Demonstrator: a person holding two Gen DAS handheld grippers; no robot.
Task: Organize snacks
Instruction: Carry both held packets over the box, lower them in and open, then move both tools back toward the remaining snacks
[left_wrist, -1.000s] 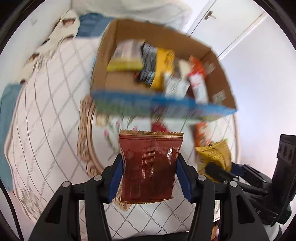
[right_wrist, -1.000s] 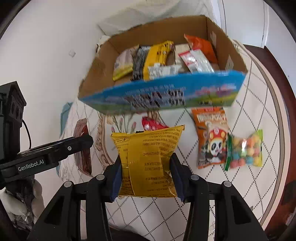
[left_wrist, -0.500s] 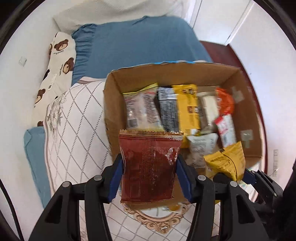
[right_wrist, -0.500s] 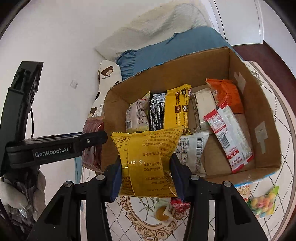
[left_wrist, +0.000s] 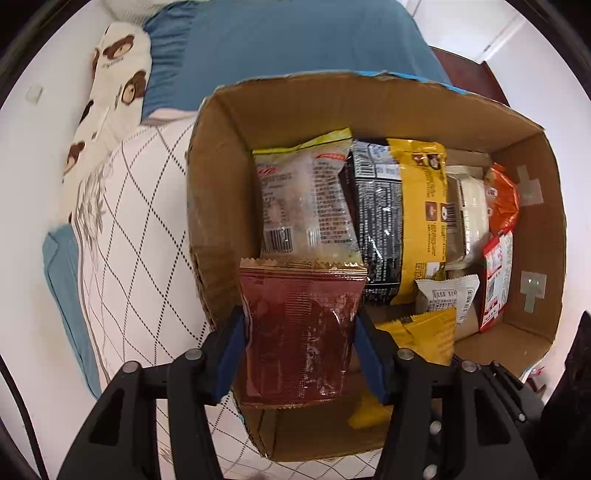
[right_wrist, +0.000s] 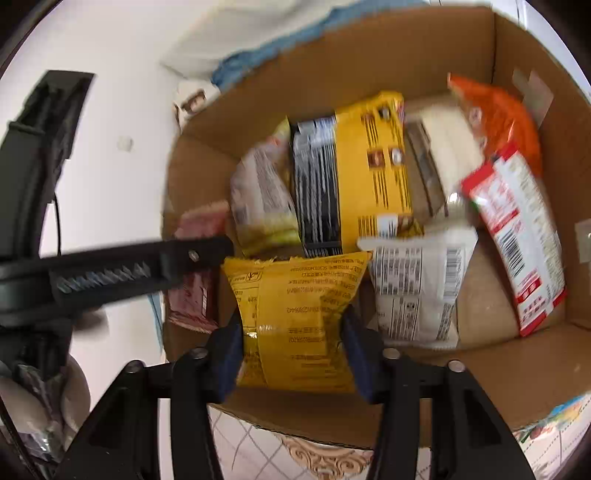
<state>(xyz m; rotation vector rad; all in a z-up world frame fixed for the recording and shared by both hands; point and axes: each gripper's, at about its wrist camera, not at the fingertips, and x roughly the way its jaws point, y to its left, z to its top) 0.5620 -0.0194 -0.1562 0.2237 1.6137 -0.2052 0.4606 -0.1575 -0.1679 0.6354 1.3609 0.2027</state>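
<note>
Left wrist — red packet (left_wrist: 299, 332) upright, lengthwise.

Barcodes on clear packet (left_wrist: 306, 199), white packet (right_wrist: 417, 284), red-white packet (right_wrist: 517, 236); printed text illegible

both held packets (left_wrist: 299, 332) now over the box (left_wrist: 373, 110)

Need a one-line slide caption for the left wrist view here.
Left tongs hold a dark red snack packet over the open cardboard box of snacks.
</note>
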